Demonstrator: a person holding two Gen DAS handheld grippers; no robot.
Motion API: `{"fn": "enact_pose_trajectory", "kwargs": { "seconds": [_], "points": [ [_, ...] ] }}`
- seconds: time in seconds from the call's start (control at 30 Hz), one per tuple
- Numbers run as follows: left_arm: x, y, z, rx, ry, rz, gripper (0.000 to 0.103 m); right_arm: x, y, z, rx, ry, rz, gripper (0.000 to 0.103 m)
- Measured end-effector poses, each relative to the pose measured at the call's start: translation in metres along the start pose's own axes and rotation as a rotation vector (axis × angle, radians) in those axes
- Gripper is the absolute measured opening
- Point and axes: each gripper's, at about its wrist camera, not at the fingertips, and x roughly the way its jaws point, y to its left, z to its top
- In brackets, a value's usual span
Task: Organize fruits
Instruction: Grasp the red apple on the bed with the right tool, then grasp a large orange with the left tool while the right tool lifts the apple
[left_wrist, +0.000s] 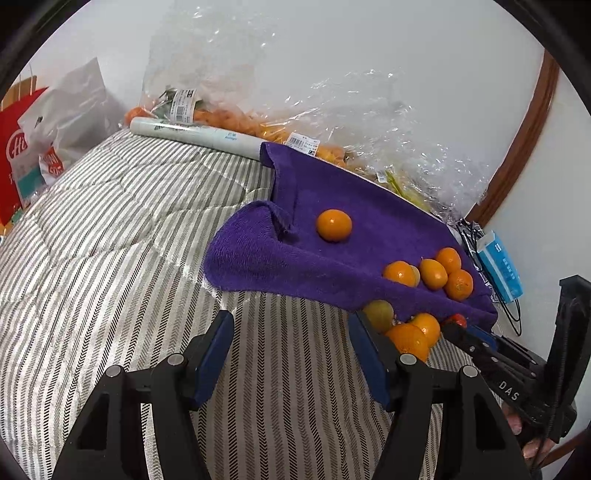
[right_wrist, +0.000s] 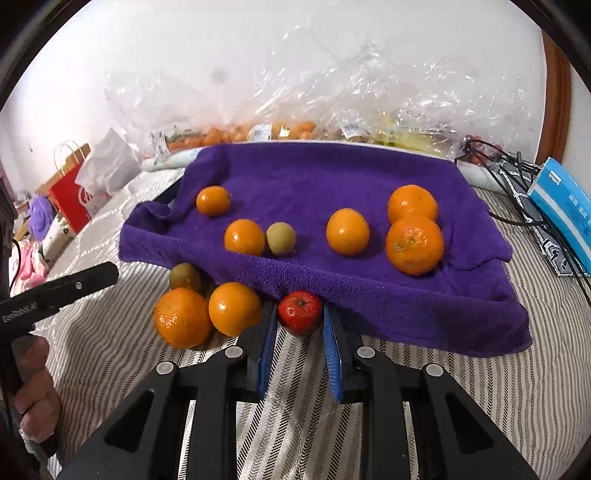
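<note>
Both the left gripper (left_wrist: 291, 354) and right gripper (right_wrist: 300, 347) had black angular arms with silver screws behind blue-padded fingers (left_wrist: 216, 354), white lettering on their bodies, and bare-skinned hands (right_wrist: 35, 384) behind.

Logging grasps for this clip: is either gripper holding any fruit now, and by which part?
Nothing is held. The right gripper is open, its fingers flanking the red apple without clamping it. The left gripper is open over bare bedding.

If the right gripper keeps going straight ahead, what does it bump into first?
Most likely the small red apple. It sits on the striped bedcover just past the open right gripper, lined up with the gap between its fingers. Right behind it is the purple towel.
</note>
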Motion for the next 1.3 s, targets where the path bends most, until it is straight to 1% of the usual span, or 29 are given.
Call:
{"fn": "enact_pose_trajectory", "kwargs": {
  "seconds": [0.1, 0.23, 0.3, 0.37, 0.5, 0.57, 0.63, 0.7, 0.8, 0.9, 0.93, 1.0, 1.1, 1.17, 1.2, 1.23, 1.3],
  "points": [
    [0.000, -0.002, -0.001, 0.017, 0.001, 0.005, 0.062, -0.007, -0.002, -0.001, 0.005, -0.024, -0.002, 0.025],
    [-0.001, -0.007, -0.003, 0.047, -0.010, 0.022, 0.062, -0.018, 0.004, -0.005, -0.029, -0.063, -0.043, 0.025],
    [0.000, -0.009, -0.004, 0.060, -0.005, 0.027, 0.062, -0.026, 0.003, -0.011, -0.009, -0.073, -0.024, 0.025],
    [0.001, -0.009, -0.004, 0.062, 0.005, 0.028, 0.062, -0.034, 0.001, -0.018, 0.004, -0.079, -0.023, 0.025],
    [0.005, -0.007, -0.005, 0.027, 0.047, -0.003, 0.062, -0.055, -0.004, -0.028, 0.012, -0.105, -0.048, 0.025],
    [0.006, -0.012, -0.009, 0.013, 0.071, -0.047, 0.062, -0.065, -0.008, -0.031, 0.014, -0.127, -0.059, 0.025],
    [0.006, -0.021, -0.014, 0.029, 0.074, -0.060, 0.063, -0.073, -0.015, -0.035, 0.028, -0.143, -0.077, 0.025],
    [0.006, -0.034, -0.018, 0.060, 0.075, -0.062, 0.062, -0.077, -0.022, -0.038, 0.050, -0.144, -0.083, 0.025],
    [0.010, -0.053, -0.022, 0.109, 0.088, -0.085, 0.063, -0.086, -0.029, -0.042, 0.060, -0.156, -0.101, 0.025],
    [0.019, -0.070, -0.022, 0.145, 0.091, -0.052, 0.063, -0.093, -0.033, -0.046, 0.057, -0.163, -0.124, 0.025],
    [0.024, -0.075, -0.022, 0.143, 0.097, -0.025, 0.063, -0.096, -0.034, -0.048, 0.055, -0.166, -0.127, 0.025],
    [0.032, -0.080, -0.021, 0.131, 0.107, -0.020, 0.063, -0.099, -0.035, -0.051, 0.049, -0.176, -0.133, 0.025],
    [0.037, -0.089, -0.022, 0.148, 0.110, -0.005, 0.061, -0.098, -0.037, -0.057, 0.054, -0.171, -0.144, 0.025],
    [0.039, -0.094, -0.024, 0.181, 0.119, -0.009, 0.049, -0.096, -0.039, -0.059, 0.066, -0.163, -0.135, 0.025],
    [0.039, -0.097, -0.026, 0.196, 0.121, -0.001, 0.040, -0.094, -0.040, -0.060, 0.073, -0.161, -0.127, 0.025],
    [0.038, -0.097, -0.026, 0.198, 0.121, -0.001, 0.040, -0.093, -0.041, -0.060, 0.079, -0.154, -0.120, 0.025],
    [0.036, -0.092, -0.025, 0.173, 0.115, -0.043, 0.039, -0.091, -0.043, -0.059, 0.097, -0.151, -0.105, 0.025]
  ]
}}
